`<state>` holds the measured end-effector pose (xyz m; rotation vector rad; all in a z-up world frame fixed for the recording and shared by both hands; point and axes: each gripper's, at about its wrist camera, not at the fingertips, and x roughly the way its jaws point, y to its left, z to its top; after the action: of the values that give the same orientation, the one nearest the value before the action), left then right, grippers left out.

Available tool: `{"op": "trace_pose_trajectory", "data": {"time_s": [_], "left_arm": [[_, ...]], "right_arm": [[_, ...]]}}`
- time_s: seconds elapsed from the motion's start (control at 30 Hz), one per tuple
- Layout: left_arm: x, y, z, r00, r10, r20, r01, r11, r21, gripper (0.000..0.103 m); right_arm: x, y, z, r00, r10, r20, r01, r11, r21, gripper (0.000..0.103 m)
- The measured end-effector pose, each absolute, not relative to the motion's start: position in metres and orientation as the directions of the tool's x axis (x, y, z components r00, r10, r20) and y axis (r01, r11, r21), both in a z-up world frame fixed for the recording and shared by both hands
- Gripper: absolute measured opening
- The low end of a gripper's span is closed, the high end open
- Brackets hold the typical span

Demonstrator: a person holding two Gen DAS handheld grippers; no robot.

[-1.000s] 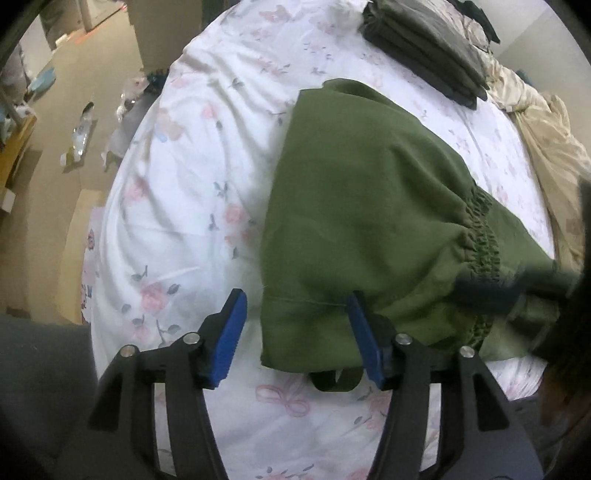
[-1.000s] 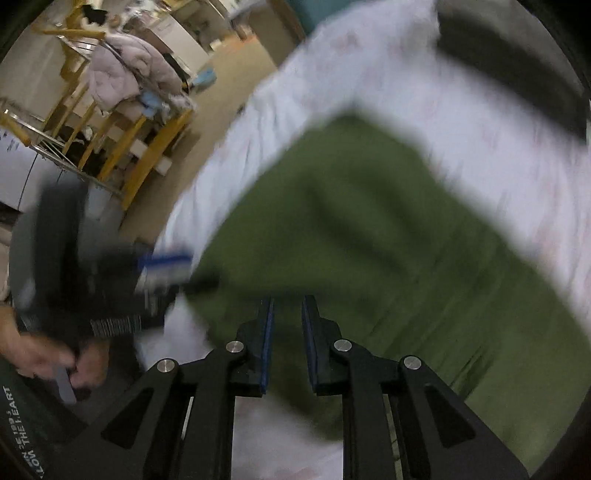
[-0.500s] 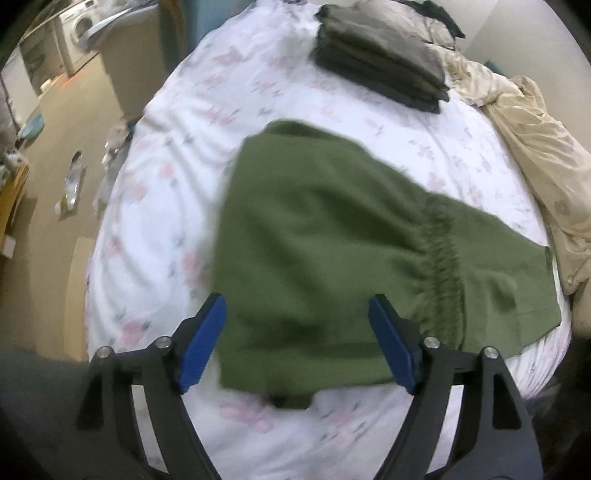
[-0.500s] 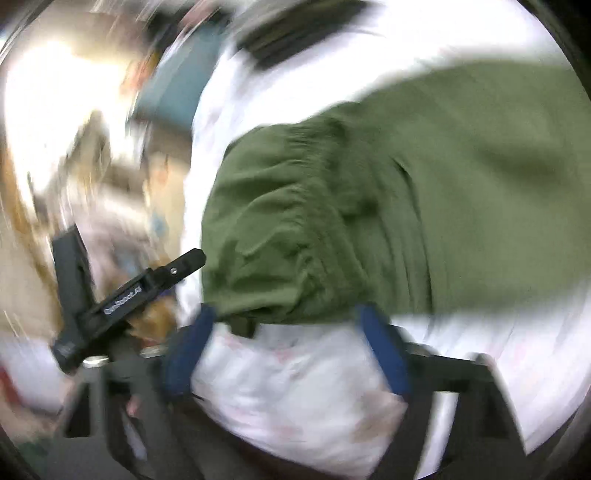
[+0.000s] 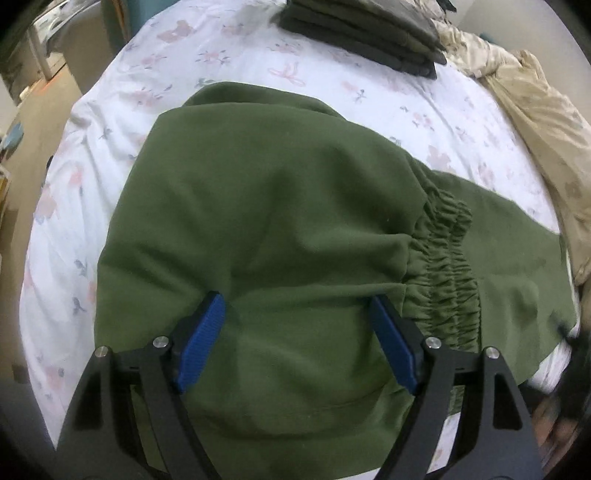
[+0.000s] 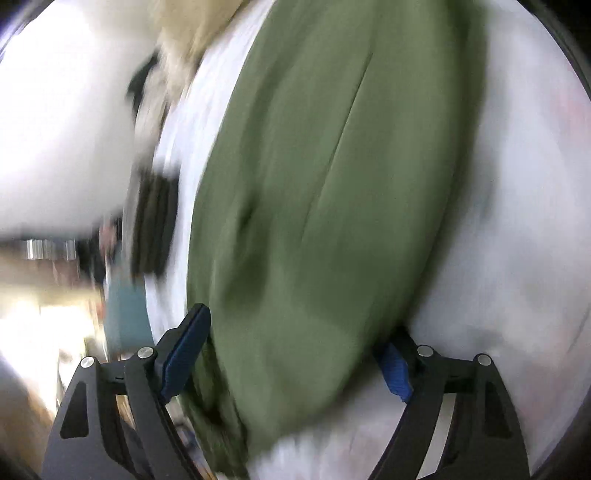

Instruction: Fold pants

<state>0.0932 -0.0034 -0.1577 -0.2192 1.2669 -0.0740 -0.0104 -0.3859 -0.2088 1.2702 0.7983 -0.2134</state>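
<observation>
My right wrist view is smeared with motion, so I can make out little there beyond the green pants (image 6: 321, 206) running as a long band from 12 o'clock down to 6 o'clock over the white bed sheet (image 6: 517, 206), with a dark blurred block (image 6: 153, 225) at 9 o'clock that I cannot identify. My right tongs (image 6: 291, 354) stand spread, having just eased slightly inward after opening, with the pants' near end lying between the blue pads, which do not press on it. In the left wrist view the pants (image 5: 266, 229) lie folded over on the floral bed sheet (image 5: 229, 48), the gathered elastic waistband (image 5: 447, 266) at 3 o'clock, and their near edge is cut off behind my tongs' black arms. My left tongs (image 5: 299, 339) are spread wide over the cloth, pinching nothing. A stack of dark folded clothes (image 5: 365, 29) sits at 12 o'clock, cropped by the frame, and a crumpled beige blanket (image 5: 535, 110) lies at 2 o'clock. I can read no writing anywhere.
</observation>
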Motion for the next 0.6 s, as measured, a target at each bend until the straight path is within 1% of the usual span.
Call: {"op": "trace_pose_trajectory", "data": {"time_s": [0.07, 0.1, 0.17, 0.2, 0.27, 0.3, 0.33, 0.4, 0.43, 0.47, 0.5, 0.53, 0.57, 0.6], "left_arm": [[0.092, -0.004, -0.159, 0.297, -0.173, -0.939, -0.06, 0.978, -0.199, 0.079], [0.092, -0.005, -0.16, 0.297, -0.17, -0.94, -0.059, 0.979, -0.196, 0.079], [0.094, -0.007, -0.162, 0.293, -0.161, -0.942, -0.055, 0.981, -0.184, 0.079], [0.095, -0.008, -0.162, 0.29, -0.157, -0.944, -0.053, 0.982, -0.18, 0.08], [0.096, -0.009, -0.163, 0.284, -0.158, -0.946, -0.05, 0.983, -0.179, 0.082], [0.098, -0.01, -0.163, 0.281, -0.157, -0.947, -0.048, 0.983, -0.178, 0.082], [0.098, -0.01, -0.163, 0.28, -0.157, -0.947, -0.049, 0.983, -0.177, 0.082], [0.098, -0.011, -0.163, 0.278, -0.153, -0.948, -0.048, 0.984, -0.172, 0.082], [0.099, -0.013, -0.164, 0.278, -0.149, -0.949, -0.043, 0.985, -0.167, 0.083], [0.1, -0.014, -0.165, 0.277, -0.145, -0.95, -0.039, 0.986, -0.162, 0.083], [0.1, -0.015, -0.165, 0.275, -0.144, -0.951, -0.035, 0.987, -0.159, 0.083], [0.101, -0.015, -0.165, 0.274, -0.143, -0.951, -0.034, 0.987, -0.159, 0.083], [0.101, -0.015, -0.165, 0.274, -0.143, -0.951, -0.035, 0.987, -0.159, 0.083], [0.102, -0.015, -0.165, 0.272, -0.144, -0.951, -0.037, 0.986, -0.16, 0.083]], "right_arm": [[-0.005, -0.427, -0.205, 0.742, 0.176, -0.647, 0.591, 0.285, 0.755, 0.083], [-0.001, -0.454, -0.2, 0.764, 0.115, -0.635, 0.59, 0.277, 0.759, 0.083], [-0.001, -0.482, -0.191, 0.768, 0.039, -0.639, 0.606, 0.281, 0.744, 0.082], [0.0, -0.501, -0.185, 0.76, -0.021, -0.649, 0.626, 0.29, 0.724, 0.08], [-0.004, -0.523, -0.177, 0.745, -0.098, -0.66, 0.656, 0.294, 0.696, 0.078], [-0.009, -0.543, -0.175, 0.73, -0.139, -0.669, 0.677, 0.275, 0.682, 0.075], [-0.011, -0.552, -0.176, 0.728, -0.159, -0.667, 0.683, 0.254, 0.684, 0.073], [-0.016, -0.576, -0.173, 0.724, -0.206, -0.658, 0.69, 0.215, 0.692, 0.071], [-0.016, -0.582, -0.172, 0.723, -0.215, -0.656, 0.691, 0.213, 0.691, 0.068], [-0.016, -0.589, -0.168, 0.72, -0.227, -0.656, 0.694, 0.219, 0.686, 0.063], [-0.016, -0.595, -0.165, 0.711, -0.24, -0.661, 0.703, 0.226, 0.674, 0.047], [-0.015, -0.599, -0.163, 0.692, -0.258, -0.674, 0.722, 0.23, 0.653, 0.038], [-0.016, -0.601, -0.16, 0.675, -0.283, -0.681, 0.737, 0.227, 0.636, 0.03], [-0.013, -0.6, -0.16, 0.667, -0.303, -0.68, 0.744, 0.222, 0.631, 0.027]]}}
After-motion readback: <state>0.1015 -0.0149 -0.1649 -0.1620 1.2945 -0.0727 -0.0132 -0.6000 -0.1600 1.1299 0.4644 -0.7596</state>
